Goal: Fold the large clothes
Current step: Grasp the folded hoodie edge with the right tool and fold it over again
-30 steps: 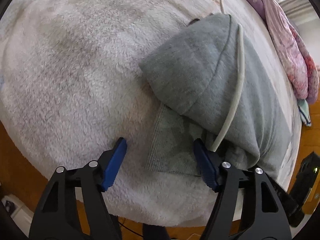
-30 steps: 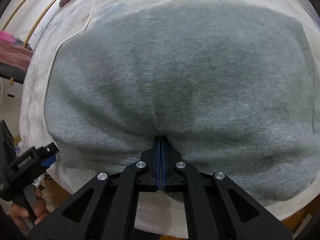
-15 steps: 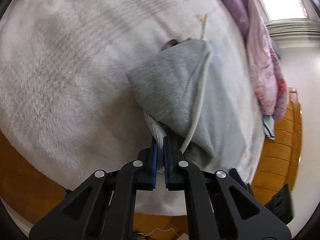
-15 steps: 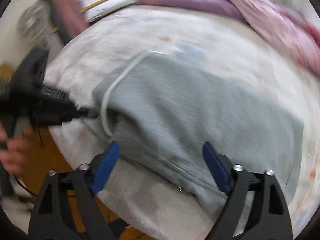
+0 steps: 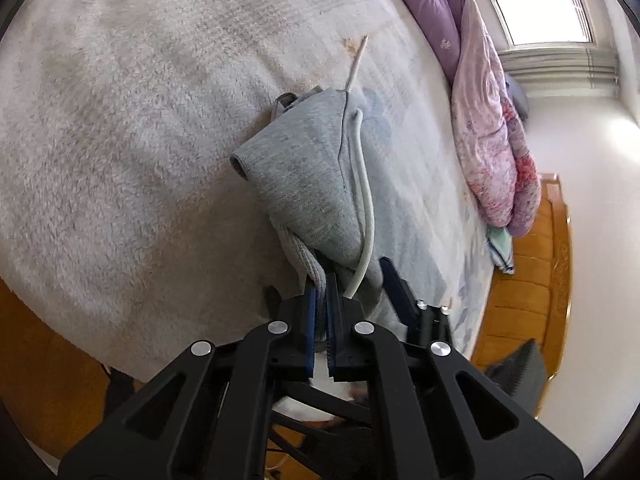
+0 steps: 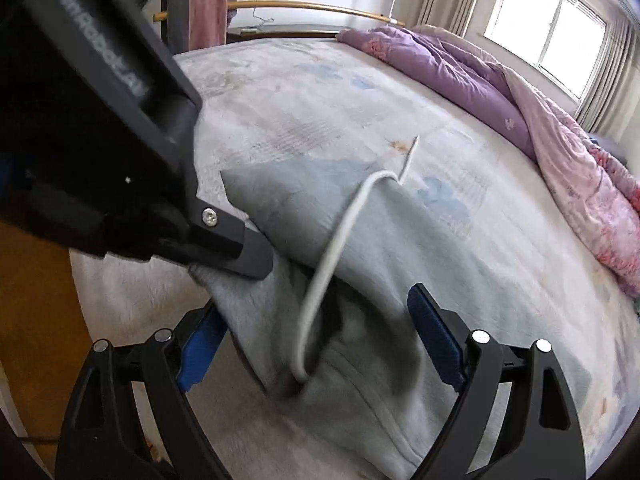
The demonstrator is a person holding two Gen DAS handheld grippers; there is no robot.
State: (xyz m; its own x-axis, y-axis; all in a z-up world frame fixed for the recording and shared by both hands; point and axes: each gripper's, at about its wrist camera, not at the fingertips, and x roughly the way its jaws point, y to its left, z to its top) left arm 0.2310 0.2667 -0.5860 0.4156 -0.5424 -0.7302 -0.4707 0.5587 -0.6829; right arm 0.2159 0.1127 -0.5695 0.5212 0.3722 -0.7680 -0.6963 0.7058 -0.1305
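Pinching hoodie hem (image 5: 308, 266), left gripper (image 5: 320, 300).

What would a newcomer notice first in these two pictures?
The folded grey hoodie lies in the middle of the fluffy white blanket, and its white drawstring runs across it. The left claw is shut on its ribbed hem, and the right claw is open around the near edge. A purple and pink quilt is heaped by the window.

Fluffy white fleece blanket (image 5: 120, 140) covers the bed. Crumpled purple-and-pink floral quilt (image 6: 560, 136) lies along the bed's far edge. Bright window (image 6: 556, 32) with beige curtains behind it. Orange wooden floor (image 5: 532, 280) beside the bed.
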